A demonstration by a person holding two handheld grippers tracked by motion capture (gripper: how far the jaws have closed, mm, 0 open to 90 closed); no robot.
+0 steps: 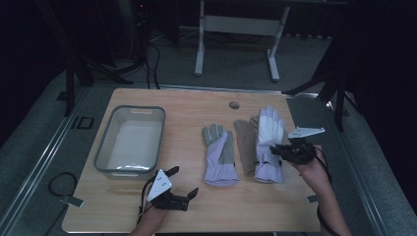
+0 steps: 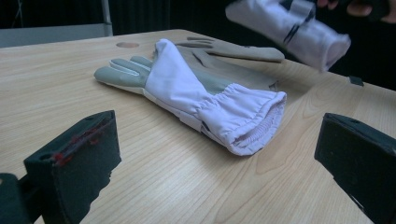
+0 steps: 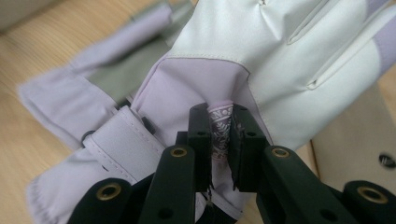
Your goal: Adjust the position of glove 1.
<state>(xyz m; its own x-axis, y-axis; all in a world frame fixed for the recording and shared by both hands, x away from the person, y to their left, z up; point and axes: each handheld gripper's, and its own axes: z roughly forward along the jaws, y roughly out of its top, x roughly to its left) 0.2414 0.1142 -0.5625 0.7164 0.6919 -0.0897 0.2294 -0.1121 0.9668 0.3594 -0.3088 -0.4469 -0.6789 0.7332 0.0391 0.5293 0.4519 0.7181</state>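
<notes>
Soft, light glove point(image 3: 261, 60) near the bench's right edge – right gripper point(image 3: 220, 135) fingers pinch its cuff tag; left gripper point(image 2: 219, 158) fingers spread

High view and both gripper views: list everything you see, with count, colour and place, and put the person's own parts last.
Table: one, light wood, under everything.
Bin: one, clear grey plastic, left part of the table.
Middle glove: one, lilac with grey palm, lying flat at the table's centre.
Right glove: one, white and lilac, right of centre, pinched near its cuff and raised off the wood in the left gripper view.
Tan glove: one, beige, flat between the other two, partly under the right glove.
Round hole: one, grey, far edge of the table.
Desk frame: one, white, on the floor beyond the table.
Left gripper: one, black, jaws apart, near edge.
Right gripper: one, black, shut on the right glove.
</notes>
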